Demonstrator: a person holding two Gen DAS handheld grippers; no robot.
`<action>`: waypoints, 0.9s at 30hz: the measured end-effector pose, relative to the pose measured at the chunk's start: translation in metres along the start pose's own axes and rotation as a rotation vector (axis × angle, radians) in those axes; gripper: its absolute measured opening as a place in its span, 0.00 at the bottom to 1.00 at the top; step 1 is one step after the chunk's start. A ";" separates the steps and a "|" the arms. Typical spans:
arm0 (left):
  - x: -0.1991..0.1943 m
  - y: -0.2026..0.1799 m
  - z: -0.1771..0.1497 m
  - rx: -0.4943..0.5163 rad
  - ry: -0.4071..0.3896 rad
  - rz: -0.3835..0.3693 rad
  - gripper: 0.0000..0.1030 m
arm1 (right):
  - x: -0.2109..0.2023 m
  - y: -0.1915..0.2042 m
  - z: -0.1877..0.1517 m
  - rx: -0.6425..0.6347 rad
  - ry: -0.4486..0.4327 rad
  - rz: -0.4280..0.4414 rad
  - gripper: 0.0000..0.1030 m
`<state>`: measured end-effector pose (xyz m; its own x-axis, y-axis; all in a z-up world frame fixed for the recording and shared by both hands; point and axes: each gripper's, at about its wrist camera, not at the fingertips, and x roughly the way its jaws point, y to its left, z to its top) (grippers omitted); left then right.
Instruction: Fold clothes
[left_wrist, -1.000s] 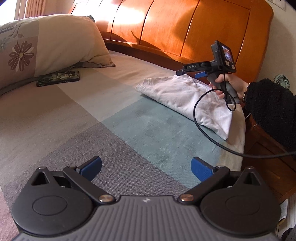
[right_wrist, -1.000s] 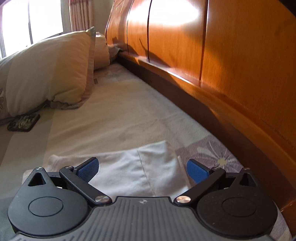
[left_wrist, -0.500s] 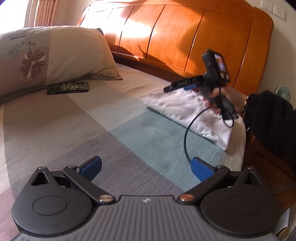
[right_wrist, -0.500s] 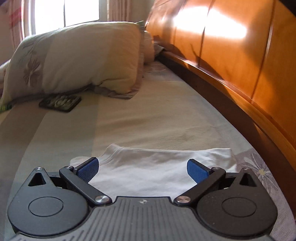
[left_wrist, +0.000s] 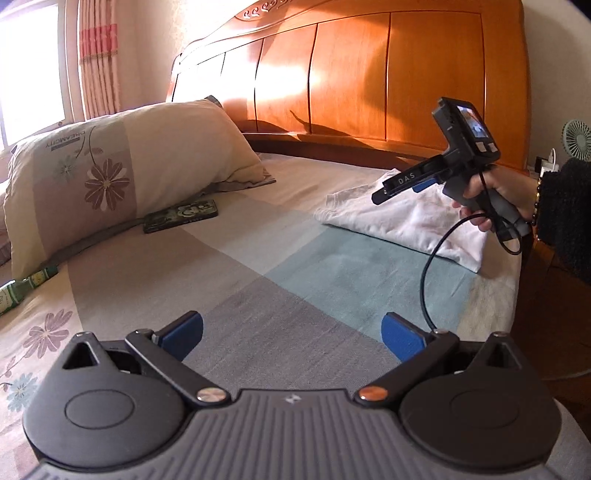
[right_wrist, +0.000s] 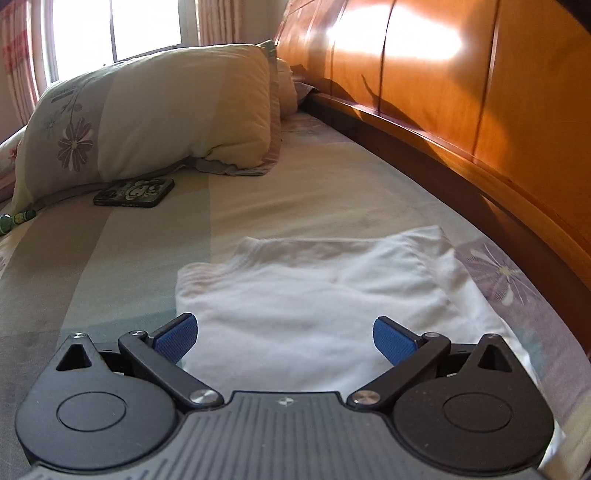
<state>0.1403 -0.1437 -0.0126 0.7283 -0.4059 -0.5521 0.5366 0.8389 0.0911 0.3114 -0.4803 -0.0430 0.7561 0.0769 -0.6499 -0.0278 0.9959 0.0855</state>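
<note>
Left hand-held gripper (left_wrist: 291, 334): jaws spread wide, nothing between the blue pads, just hanging over the striped bed (left_wrist: 258, 295), well apart from the shirt.
Right hand-held gripper (right_wrist: 284, 334): also spread wide, holding nothing. It sits low over the near edge of the shirt; can't tell if it's actually touching the cloth. From the left wrist view you see it side-on, held in a person's hand (left_wrist: 491, 199) with a dark fuzzy sleeve (left_wrist: 565, 206) and a black cable (left_wrist: 428, 266) looping down.
White shirt (right_wrist: 314, 295): one, folded into a flat rectangle, lying on the bed near the right edge and just beside the headboard (right_wrist: 480, 92).
Pillows: one big floral one (right_wrist: 155, 114) on the far side of the bed, a second one tucked behind it, mostly hidden.
Phone (right_wrist: 135, 192): one, in a dark cartoon case, flat on the bed just in front of the floral pillow.
Other bits: one small green bottle-ish thing (left_wrist: 22, 291) under the pillow's edge, one fan (left_wrist: 578, 134) off to the right.
</note>
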 end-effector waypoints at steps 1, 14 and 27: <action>-0.003 -0.002 -0.001 -0.006 0.000 -0.006 0.99 | -0.004 -0.005 -0.005 0.018 0.002 -0.001 1.00; -0.026 -0.017 -0.001 -0.047 -0.064 0.024 0.99 | -0.071 0.015 -0.100 -0.109 -0.008 -0.093 1.00; -0.028 -0.031 0.003 -0.031 -0.014 -0.013 0.99 | -0.078 0.050 -0.095 -0.088 -0.072 0.116 1.00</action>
<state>0.1045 -0.1598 0.0029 0.7273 -0.4220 -0.5413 0.5329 0.8442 0.0579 0.1890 -0.4316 -0.0593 0.7893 0.1912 -0.5834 -0.1724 0.9811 0.0883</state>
